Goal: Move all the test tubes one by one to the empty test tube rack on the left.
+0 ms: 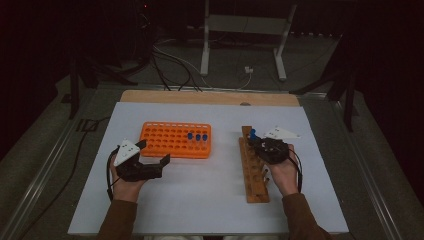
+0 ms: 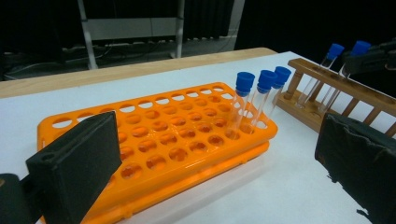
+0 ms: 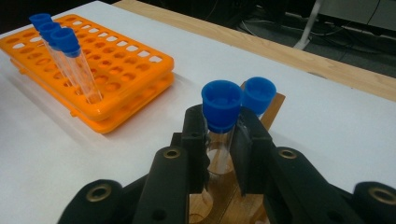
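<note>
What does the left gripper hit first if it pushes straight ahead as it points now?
Probably the orange rack: it lies right beyond the open left gripper, its near edge between the jaws. Depth is unclear, though.

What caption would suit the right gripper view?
Right gripper shut on a blue-capped tube above the wooden rack, orange rack beyond.

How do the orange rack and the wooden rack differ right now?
The orange rack is a flat plastic grid of many holes; the wooden rack is one narrow row. Orange holds three capped tubes; wooden shows two, one clamped by the right gripper. The left gripper is open by the orange rack. Both sit on the white table.
</note>
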Available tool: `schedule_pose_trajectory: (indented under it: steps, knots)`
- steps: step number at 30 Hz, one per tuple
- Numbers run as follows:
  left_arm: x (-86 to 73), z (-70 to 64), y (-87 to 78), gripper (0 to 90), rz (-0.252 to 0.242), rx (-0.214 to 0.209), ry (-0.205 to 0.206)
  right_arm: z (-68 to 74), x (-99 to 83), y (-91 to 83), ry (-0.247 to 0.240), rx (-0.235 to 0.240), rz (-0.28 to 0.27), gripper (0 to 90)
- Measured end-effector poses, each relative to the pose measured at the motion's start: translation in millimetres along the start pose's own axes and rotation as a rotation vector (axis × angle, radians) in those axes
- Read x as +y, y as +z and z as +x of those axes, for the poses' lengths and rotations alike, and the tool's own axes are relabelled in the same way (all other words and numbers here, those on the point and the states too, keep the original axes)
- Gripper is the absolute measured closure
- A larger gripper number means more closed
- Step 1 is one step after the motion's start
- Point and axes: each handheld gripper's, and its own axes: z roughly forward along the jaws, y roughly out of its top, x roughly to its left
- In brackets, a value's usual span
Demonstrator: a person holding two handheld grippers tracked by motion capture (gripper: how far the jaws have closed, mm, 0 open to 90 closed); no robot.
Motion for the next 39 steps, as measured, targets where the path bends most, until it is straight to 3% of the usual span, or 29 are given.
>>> schedule_pose_trajectory:
  steps: [17,23,29,39]
  knots:
    - [18.5,-28.3,31.6,1.5,0.042,-0.08,0.033,-3.6,21.1,-23.7,0.014,0.025,-0.058,76.9]
    - [23.2,-36.4,41.7,1.6,0.041,-0.098,0.048,-2.3,28.5,-31.3,-0.002,0.022,-0.069,76.9]
    - [25.0,-41.9,48.1,3.8,0.045,-0.107,0.067,2.9,33.2,-35.2,-0.022,0.014,-0.08,76.8]
    - [27.8,-53.7,58.2,4.6,0.024,-0.15,0.119,21.8,42.6,-33.9,-0.053,0.078,-0.087,76.8]
